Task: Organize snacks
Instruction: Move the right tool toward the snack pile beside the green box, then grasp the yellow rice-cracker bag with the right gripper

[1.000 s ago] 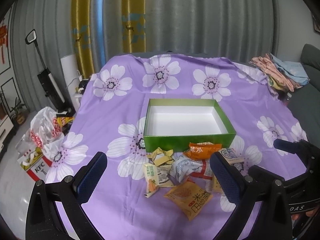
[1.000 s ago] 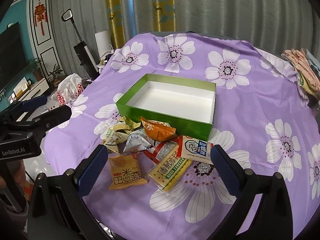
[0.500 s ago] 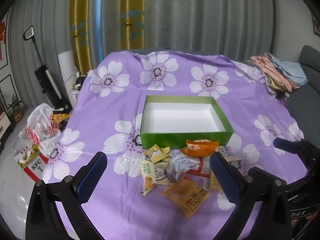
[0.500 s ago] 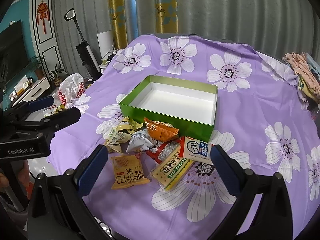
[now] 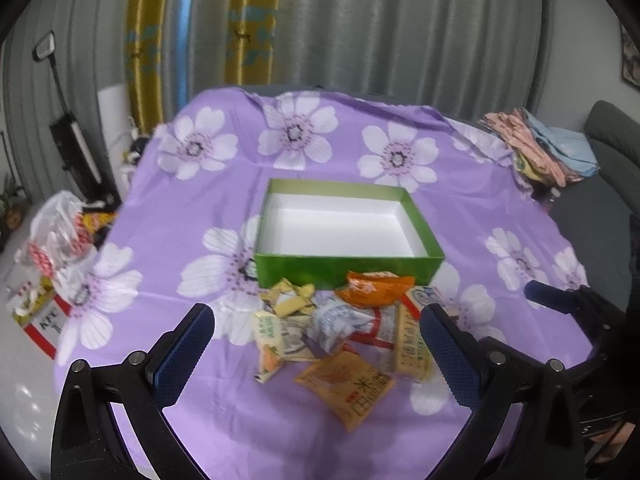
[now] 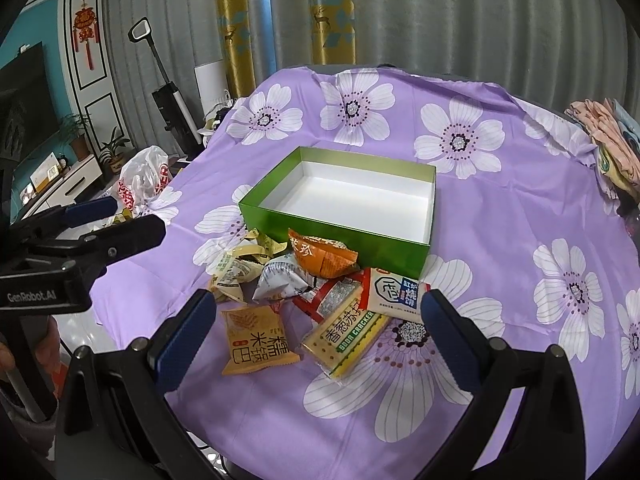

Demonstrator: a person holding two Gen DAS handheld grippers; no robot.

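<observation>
Grey curtains hang behind a table (image 6: 500,240) draped in purple flowered cloth, where an unfilled green box (image 6: 340,222) sits with a heap of snacks (image 6: 304,292) at its 6 o'clock side. Nothing has been packed yet; a first packet must be picked and lifted over the near wall. Left gripper (image 5: 316,354) and right gripper (image 6: 316,334) are spread wide, holding nothing, touching nothing.
</observation>
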